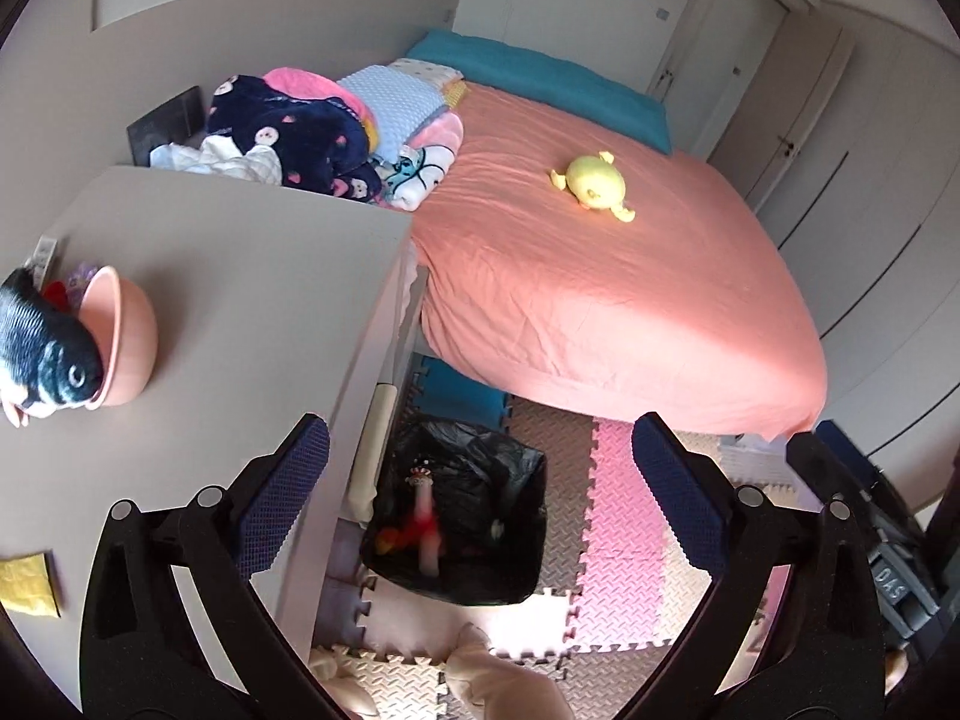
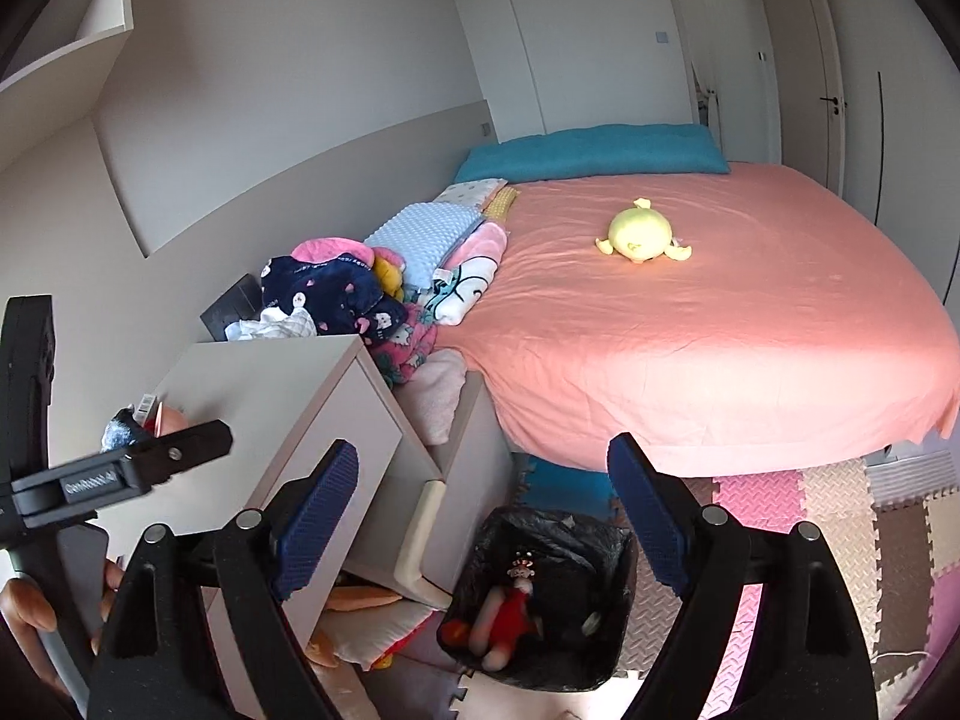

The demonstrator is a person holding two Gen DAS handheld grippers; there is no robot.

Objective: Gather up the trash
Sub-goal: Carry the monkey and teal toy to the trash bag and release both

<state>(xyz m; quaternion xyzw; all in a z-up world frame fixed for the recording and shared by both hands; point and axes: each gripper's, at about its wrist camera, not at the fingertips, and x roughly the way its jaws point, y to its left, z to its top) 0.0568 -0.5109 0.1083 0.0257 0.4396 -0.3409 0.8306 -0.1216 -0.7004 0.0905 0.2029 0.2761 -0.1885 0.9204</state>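
A bin lined with a black bag (image 1: 456, 588) stands on the floor beside the desk, below both grippers. Inside lies a doll in a red dress (image 1: 423, 531), blurred in the left wrist view, next to something orange. My left gripper (image 1: 480, 480) hangs open above the bin with nothing between its blue pads. The right wrist view shows the same bin (image 2: 540, 675) and doll (image 2: 510, 606) under my right gripper (image 2: 486, 510), which is open and empty too. The body of the left tool (image 2: 90, 483) shows at the left, with a hand (image 2: 24, 606) holding it.
On the grey desk (image 1: 228, 276) lie a tipped pink bowl (image 1: 123, 348), a plush fish (image 1: 42, 360) and a yellow scrap (image 1: 24, 588). A bed with a pink sheet (image 1: 600, 300) carries a yellow plush (image 1: 594, 183) and piled blankets (image 1: 312, 138). Foam mats (image 1: 618, 540) cover the floor.
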